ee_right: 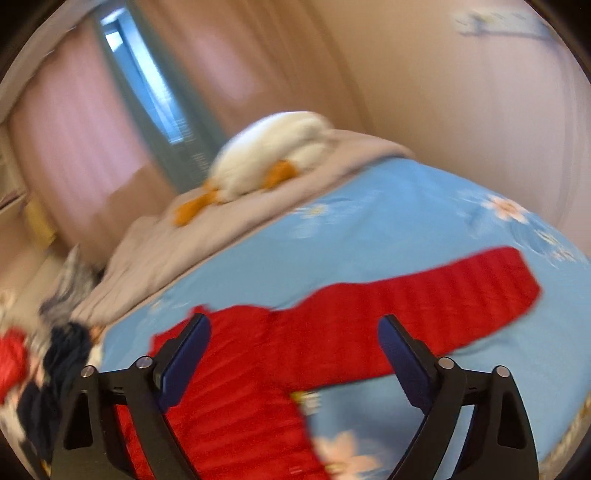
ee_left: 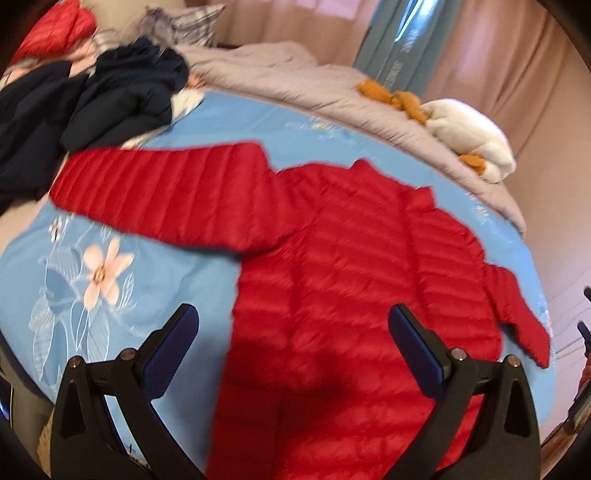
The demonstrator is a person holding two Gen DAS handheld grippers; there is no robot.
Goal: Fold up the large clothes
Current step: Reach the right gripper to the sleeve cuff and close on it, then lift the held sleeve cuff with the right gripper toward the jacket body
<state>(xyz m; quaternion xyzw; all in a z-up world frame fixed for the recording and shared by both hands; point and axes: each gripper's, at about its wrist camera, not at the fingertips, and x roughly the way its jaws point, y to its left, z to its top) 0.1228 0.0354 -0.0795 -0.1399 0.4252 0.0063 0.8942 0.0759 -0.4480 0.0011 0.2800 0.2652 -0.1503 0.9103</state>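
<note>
A red quilted puffer jacket (ee_left: 351, 280) lies flat on the blue floral bedspread (ee_left: 129, 266), one sleeve stretched out to the left and the other to the right. My left gripper (ee_left: 293, 325) is open and empty, hovering above the jacket's lower body. In the right wrist view the jacket (ee_right: 258, 387) lies below with its sleeve (ee_right: 424, 306) reaching right. My right gripper (ee_right: 293, 332) is open and empty above the jacket's shoulder.
Dark navy clothes (ee_left: 92, 107) are piled at the bed's far left with another red garment (ee_left: 55, 29) behind. A grey duvet (ee_left: 295, 77) runs along the far edge, with a white and orange plush toy (ee_left: 469, 136) on it. Pink curtains hang behind.
</note>
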